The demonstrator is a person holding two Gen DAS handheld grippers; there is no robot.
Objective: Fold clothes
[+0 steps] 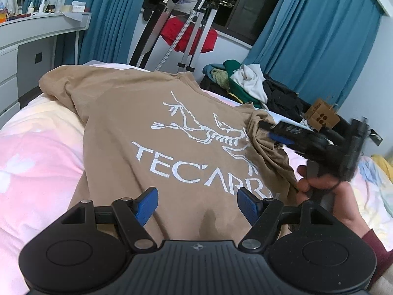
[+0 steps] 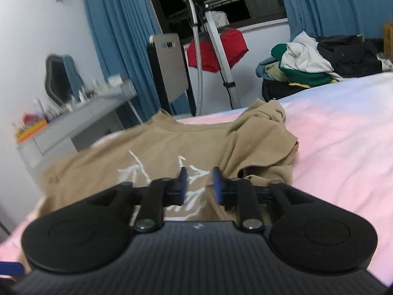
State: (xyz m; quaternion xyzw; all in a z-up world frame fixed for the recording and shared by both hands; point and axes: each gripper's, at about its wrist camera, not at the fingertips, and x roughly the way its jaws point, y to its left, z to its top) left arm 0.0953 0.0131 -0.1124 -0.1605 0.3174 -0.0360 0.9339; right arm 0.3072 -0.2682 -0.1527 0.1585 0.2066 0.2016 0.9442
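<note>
A: Where's the tee rn?

B: The tan t-shirt (image 1: 157, 127) lies spread on the pink bed (image 1: 36, 147), print side up, filling the middle of the left wrist view. Collar end sits toward the top of frame, by the drying rack (image 1: 194, 32). 1 sleeve is bunched at centre right, the other lies at upper left.

A: Grippers?

B: Left gripper (image 1: 196, 202) is wide open at the bottom of frame, hovering over the lower part of the print, nothing in it. Right gripper (image 2: 197, 184) in its own view has the pads partly apart w/ a clear gap, nothing between them. In the left view it sits at the right edge, tips right at the bunched sleeve (image 1: 267, 142); blurred, so can't tell if it's touching cloth.

A: How'll it handle?

B: My guess: light, soft knit, no stiffness, drapes and wrinkles easily, slides a bit on the sheet. Pinch at seams, e.g. sleeve cuff, shoulder or hem corner, not mid-panel, or it just tents up.

A: Fold stage?

B: Body's flat, 1 sleeve rumpled. Can't say more.
</note>
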